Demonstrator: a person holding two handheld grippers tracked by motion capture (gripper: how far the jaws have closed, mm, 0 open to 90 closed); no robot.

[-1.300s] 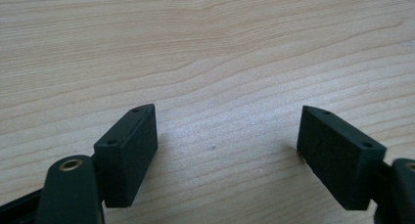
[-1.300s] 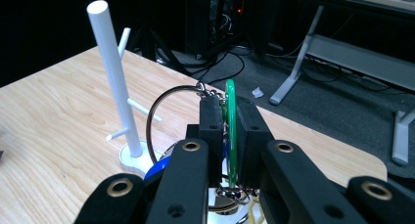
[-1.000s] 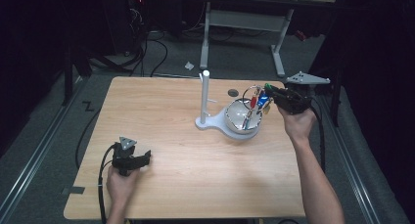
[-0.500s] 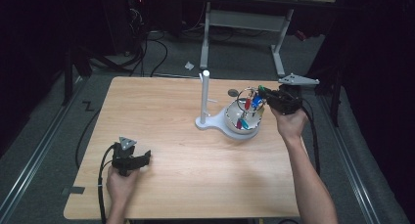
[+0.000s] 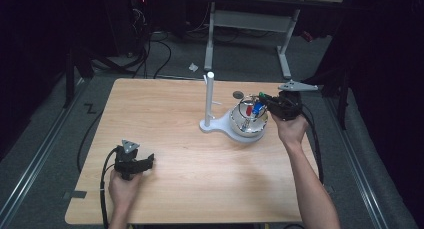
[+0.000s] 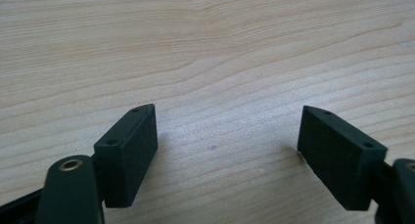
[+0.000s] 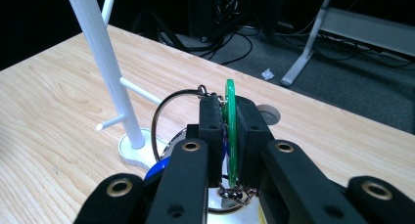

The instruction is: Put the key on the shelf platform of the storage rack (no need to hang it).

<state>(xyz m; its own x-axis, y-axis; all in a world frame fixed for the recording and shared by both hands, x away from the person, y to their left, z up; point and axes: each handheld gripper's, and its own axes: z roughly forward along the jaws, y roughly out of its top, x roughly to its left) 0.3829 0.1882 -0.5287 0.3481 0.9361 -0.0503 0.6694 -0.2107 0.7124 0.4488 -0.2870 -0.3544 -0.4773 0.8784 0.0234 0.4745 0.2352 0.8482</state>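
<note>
While our right gripper (image 7: 229, 136) clamps the green tag (image 7: 230, 117) above the bowl (image 5: 248, 130), presumably bound for the stand (image 5: 209, 101), our left gripper (image 6: 227, 150) rests idle, jaws apart.

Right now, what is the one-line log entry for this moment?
left hand-held gripper: open, on table | right hand-held gripper: shut on green tag, over bowl | stand: upright

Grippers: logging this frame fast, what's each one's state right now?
Left gripper: open, holding nothing, over the table.
Right gripper: closed on a green tag with key rings.
</note>
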